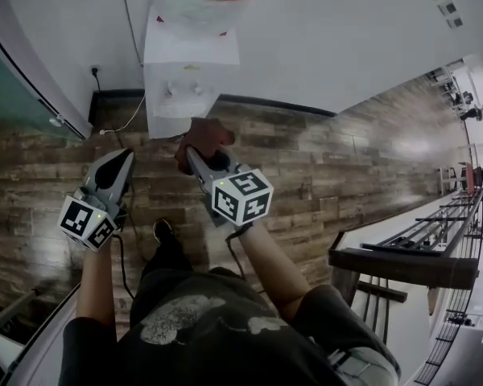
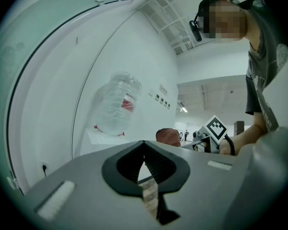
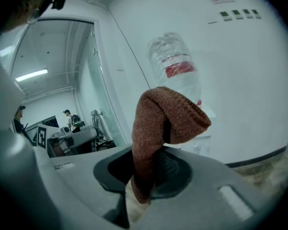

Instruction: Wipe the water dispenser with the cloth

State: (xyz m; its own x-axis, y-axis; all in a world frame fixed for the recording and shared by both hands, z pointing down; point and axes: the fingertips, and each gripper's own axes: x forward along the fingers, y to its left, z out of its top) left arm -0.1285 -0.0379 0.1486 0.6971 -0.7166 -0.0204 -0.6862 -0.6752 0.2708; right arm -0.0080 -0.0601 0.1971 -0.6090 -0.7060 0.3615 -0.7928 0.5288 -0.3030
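My right hand-held gripper is clamped on a rust-brown knitted cloth, which stands up from between the jaws and folds over in a soft hump, near the front of the white, boxy water dispenser with its clear plastic bottle. My left hand-held gripper is closed and empty above the wood-plank floor

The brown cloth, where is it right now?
The brown cloth is clamped in the jaws of the right gripper, at the head view's centre, in front of the white water dispenser.
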